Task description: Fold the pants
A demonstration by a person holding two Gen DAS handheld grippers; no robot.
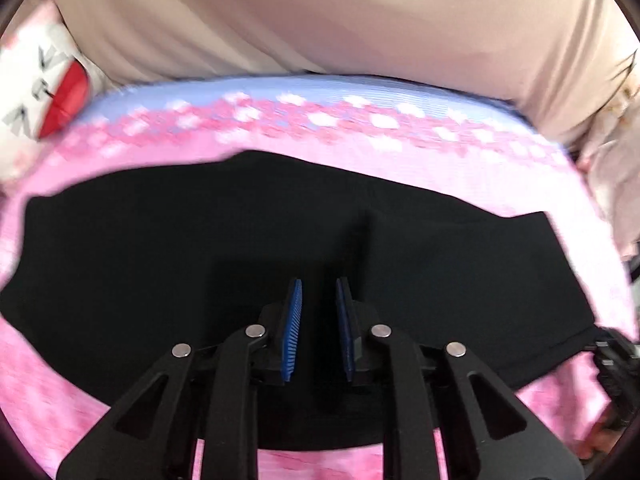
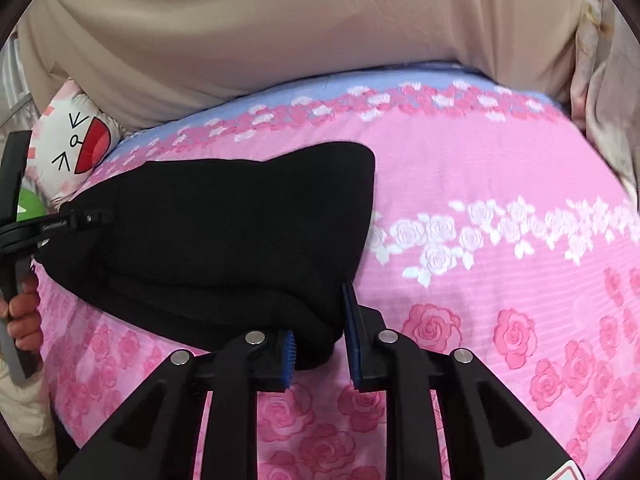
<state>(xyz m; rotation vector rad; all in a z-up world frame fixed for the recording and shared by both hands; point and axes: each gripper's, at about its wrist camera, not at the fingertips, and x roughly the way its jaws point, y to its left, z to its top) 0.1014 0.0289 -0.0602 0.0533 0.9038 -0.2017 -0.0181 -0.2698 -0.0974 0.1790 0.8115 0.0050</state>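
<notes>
The black pants [image 1: 200, 248] lie folded in a flat bundle on the pink floral bedsheet [image 1: 480, 172]. My left gripper [image 1: 318, 292] hovers over the middle of the pants, its blue pads apart with nothing between them. In the right wrist view the pants [image 2: 224, 232] lie left of centre. My right gripper [image 2: 320, 320] is at their near right corner, with the folded edge of the cloth lying between its blue pads, which stand apart. The left gripper [image 2: 80, 218] shows at the pants' far left edge, held by a hand.
A white cushion with a cartoon face [image 2: 76, 148] lies at the sheet's back left. A beige fabric [image 2: 300, 20] hangs behind the bed. A light floral cloth [image 1: 612, 184] is at the right edge. Open pink sheet [image 2: 500, 280] stretches right of the pants.
</notes>
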